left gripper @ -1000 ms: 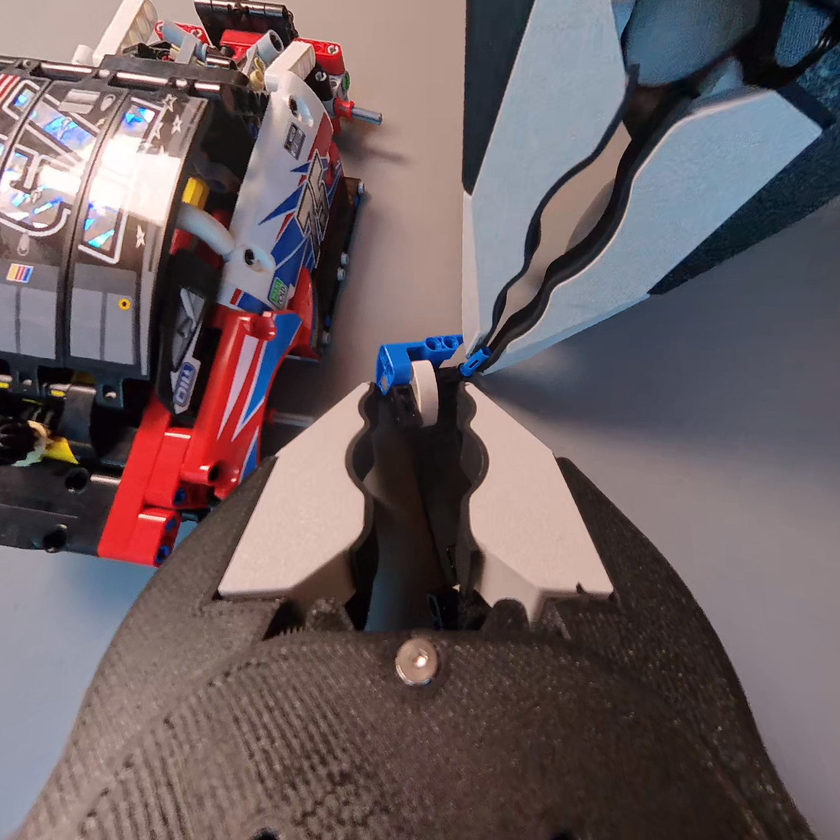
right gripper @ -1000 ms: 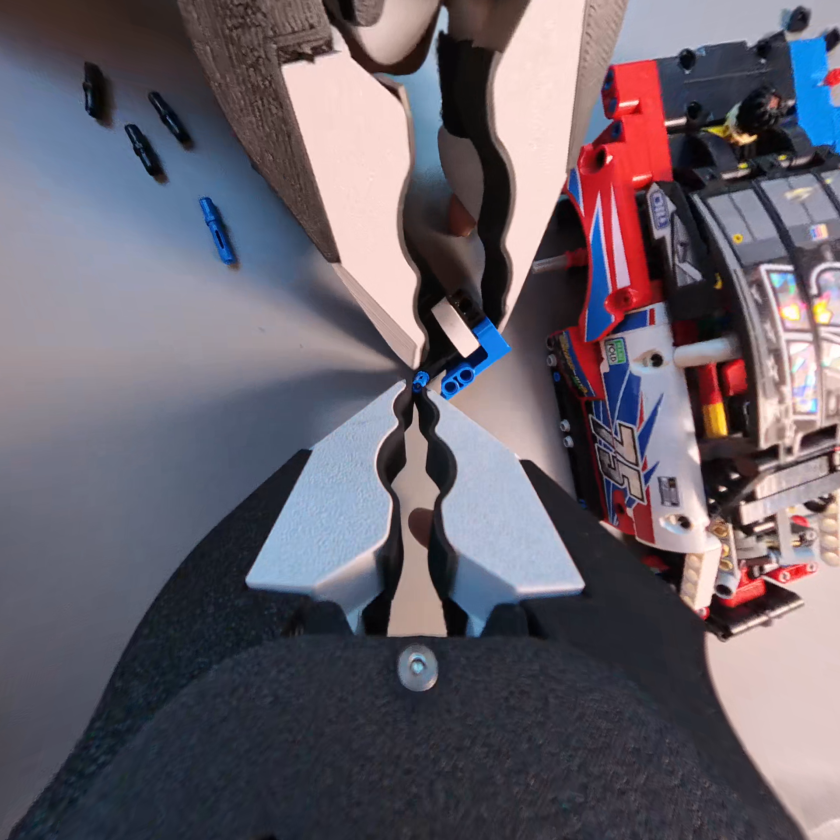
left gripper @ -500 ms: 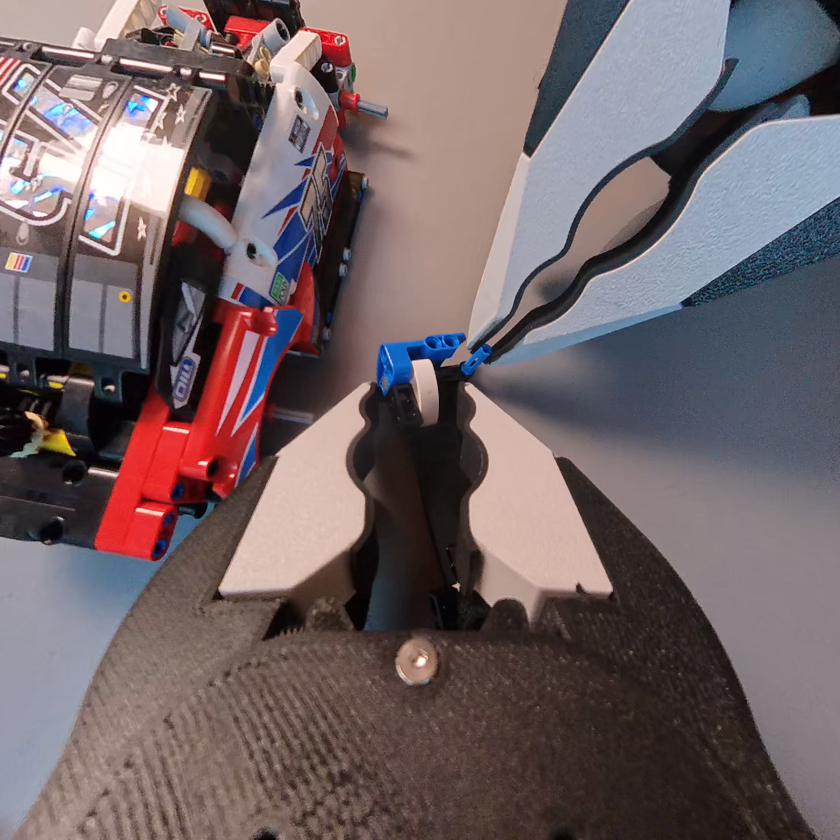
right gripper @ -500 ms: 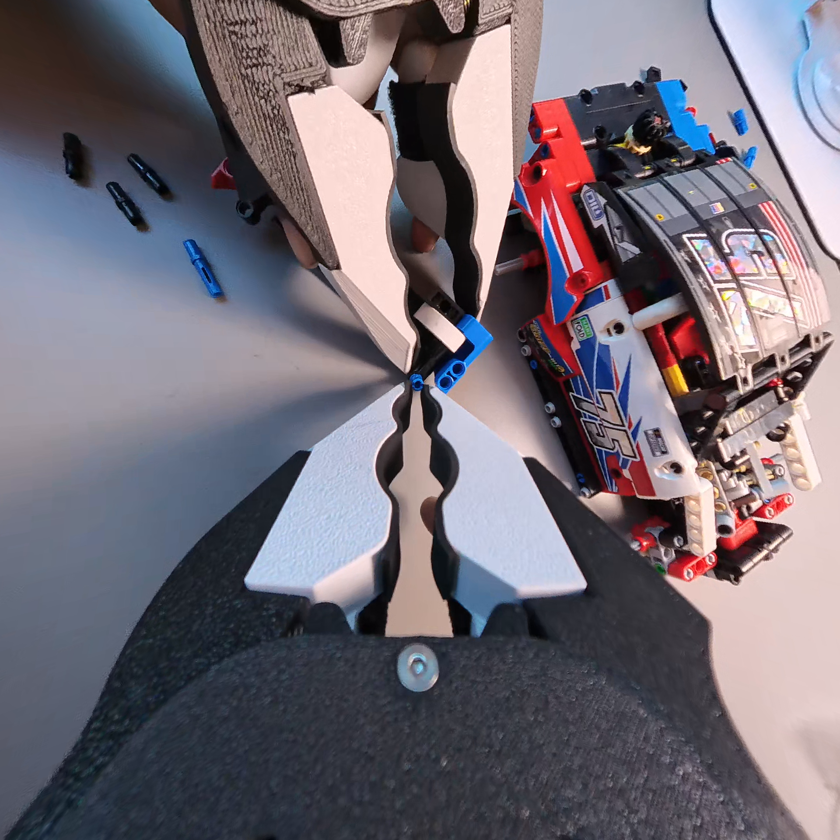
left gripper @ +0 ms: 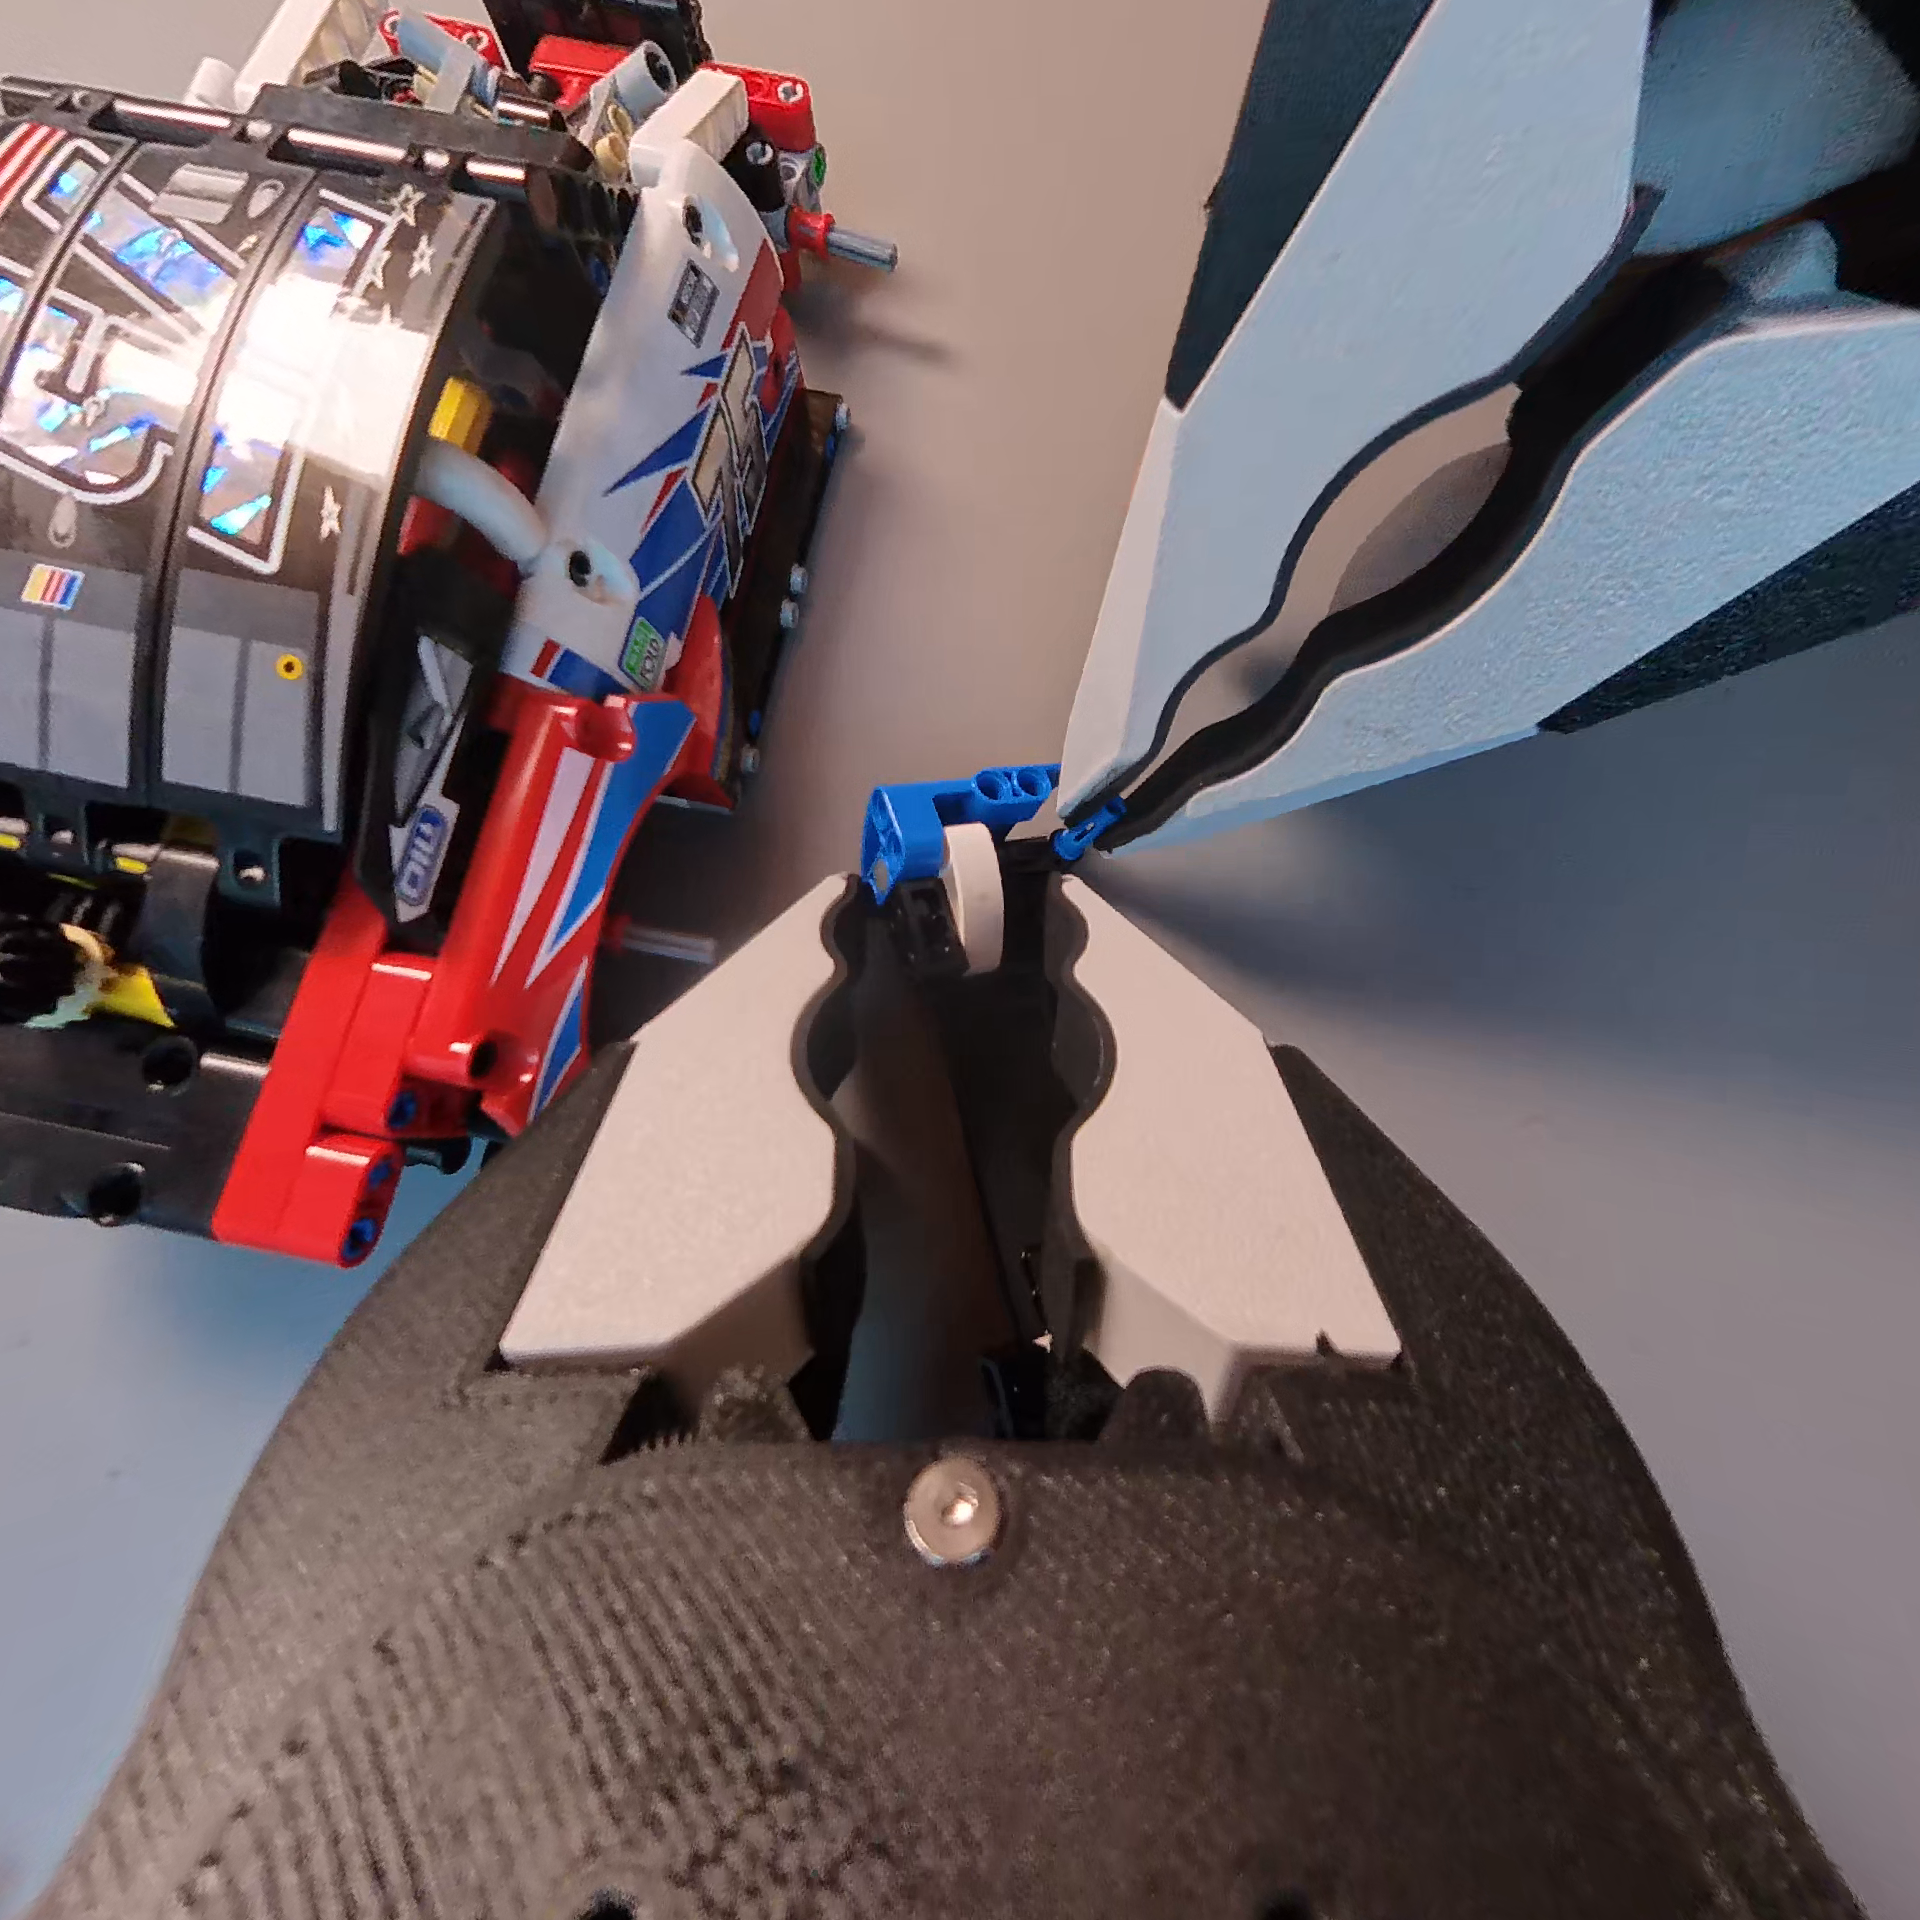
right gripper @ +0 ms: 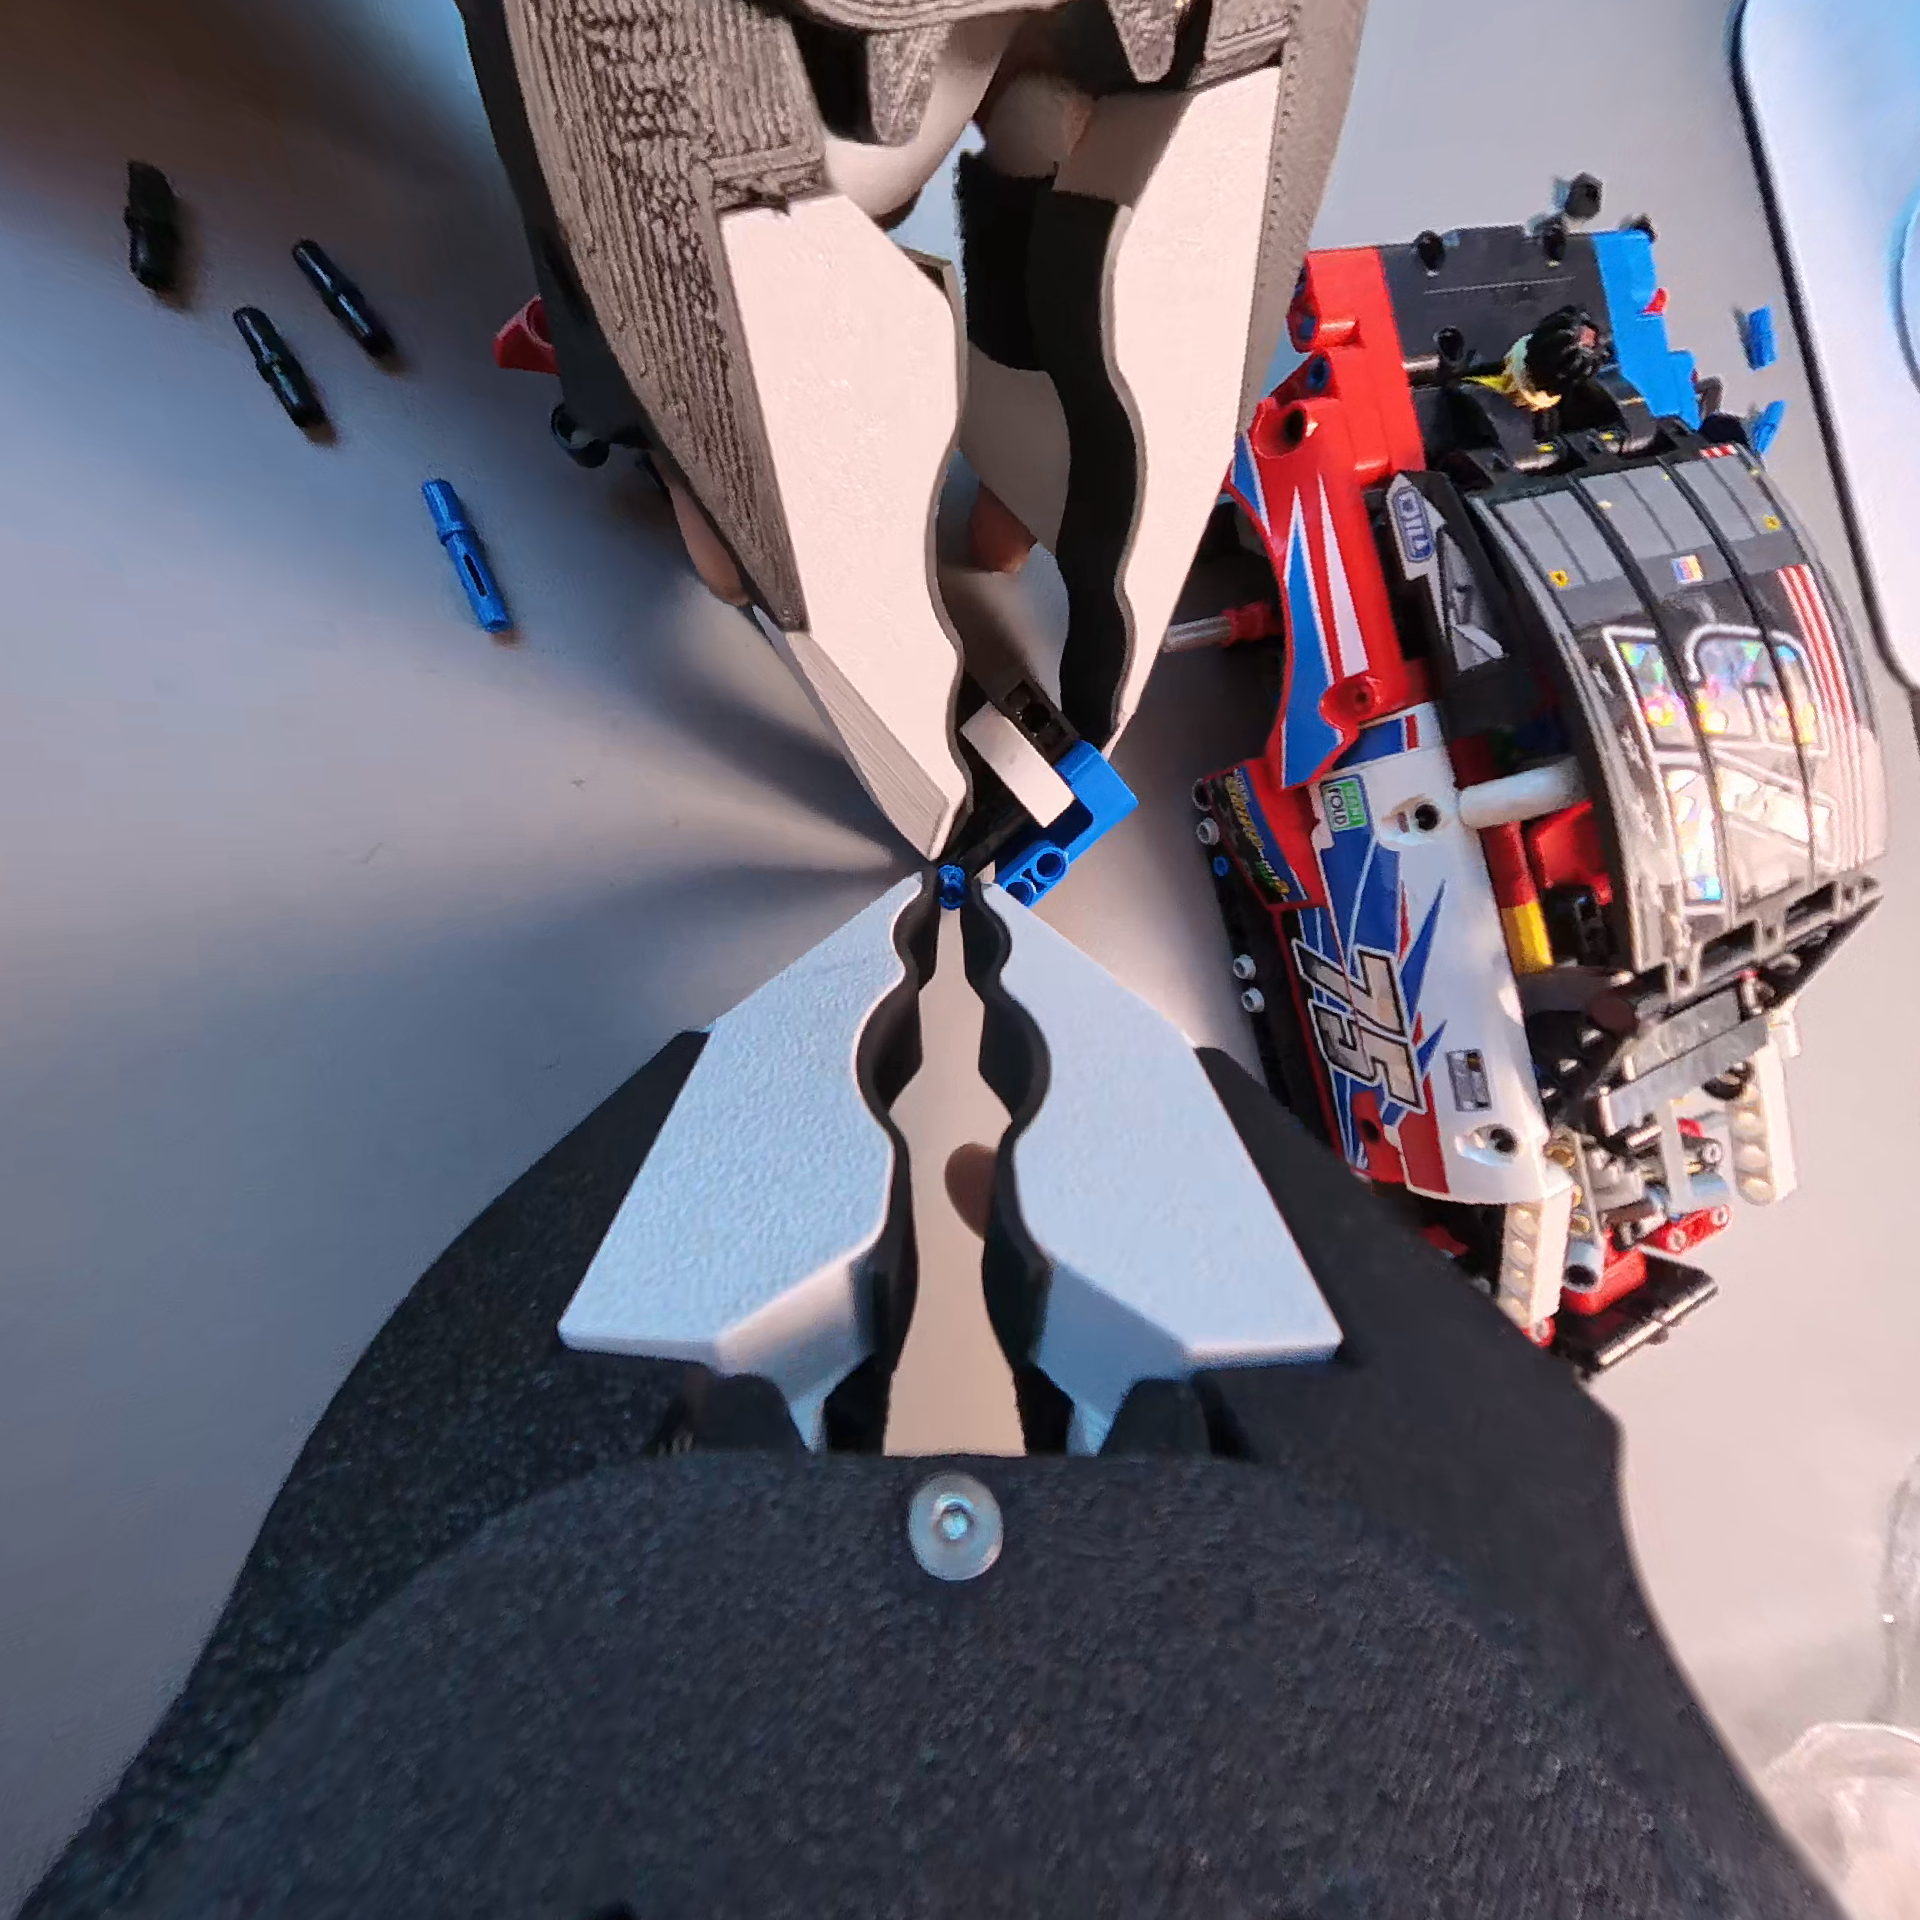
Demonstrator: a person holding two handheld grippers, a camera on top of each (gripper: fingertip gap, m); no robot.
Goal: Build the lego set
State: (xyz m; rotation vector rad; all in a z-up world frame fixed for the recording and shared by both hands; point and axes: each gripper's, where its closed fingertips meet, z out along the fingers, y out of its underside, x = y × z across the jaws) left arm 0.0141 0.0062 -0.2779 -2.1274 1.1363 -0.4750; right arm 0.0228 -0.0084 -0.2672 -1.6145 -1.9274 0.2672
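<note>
Loose black pins [right gripper: 275, 364], blue pin [right gripper: 464, 554], car model [right gripper: 1558, 831] beside tongs [right gripper: 951, 891]

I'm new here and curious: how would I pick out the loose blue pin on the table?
Start at the big red, white and blue lego car, then look across the grey table past both grippers. Near three short black pins lies the blue pin, the only blue one there.

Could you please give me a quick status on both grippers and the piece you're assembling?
Left gripper shut on small sub-assembly. Right gripper shut on blue pin, tip at the sub-assembly. Car model alongside, nothing blocking.
</note>
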